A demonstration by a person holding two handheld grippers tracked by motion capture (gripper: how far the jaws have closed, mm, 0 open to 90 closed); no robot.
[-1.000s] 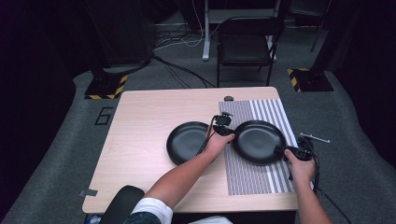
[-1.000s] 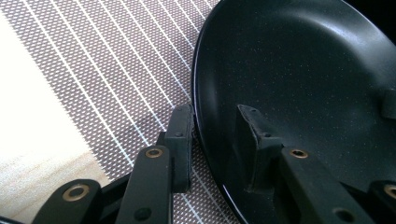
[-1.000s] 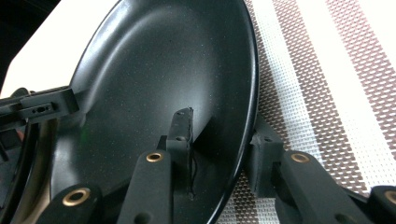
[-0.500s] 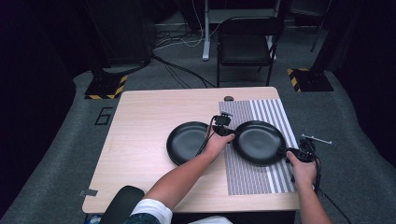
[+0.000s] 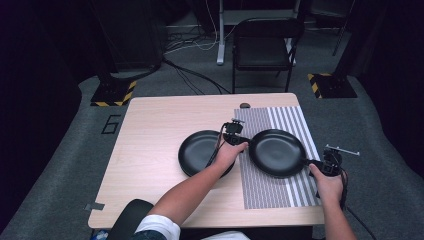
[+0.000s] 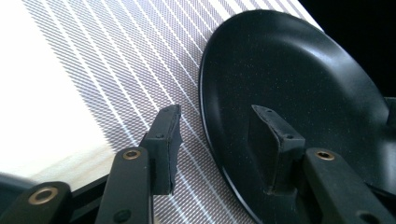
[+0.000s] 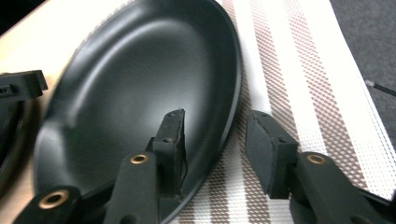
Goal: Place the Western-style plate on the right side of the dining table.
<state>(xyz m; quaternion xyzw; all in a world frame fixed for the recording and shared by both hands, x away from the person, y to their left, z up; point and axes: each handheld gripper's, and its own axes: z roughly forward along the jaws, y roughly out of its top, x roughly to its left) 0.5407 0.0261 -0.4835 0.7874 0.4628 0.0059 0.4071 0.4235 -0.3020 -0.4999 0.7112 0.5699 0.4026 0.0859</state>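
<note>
A black plate lies on the striped mat on the right of the table. My left gripper is at its left rim. In the left gripper view the left gripper straddles the plate: one jaw over the mat, the other inside the plate, with gaps to the rim. My right gripper is at the right rim. The right gripper likewise straddles the plate without pressing. Both pairs of jaws have just been opening, with the rim between them.
A second black plate rests on the bare wooden table, left of the mat and partly under the left forearm. A small dark object sits at the table's back edge. A folding chair stands behind the table.
</note>
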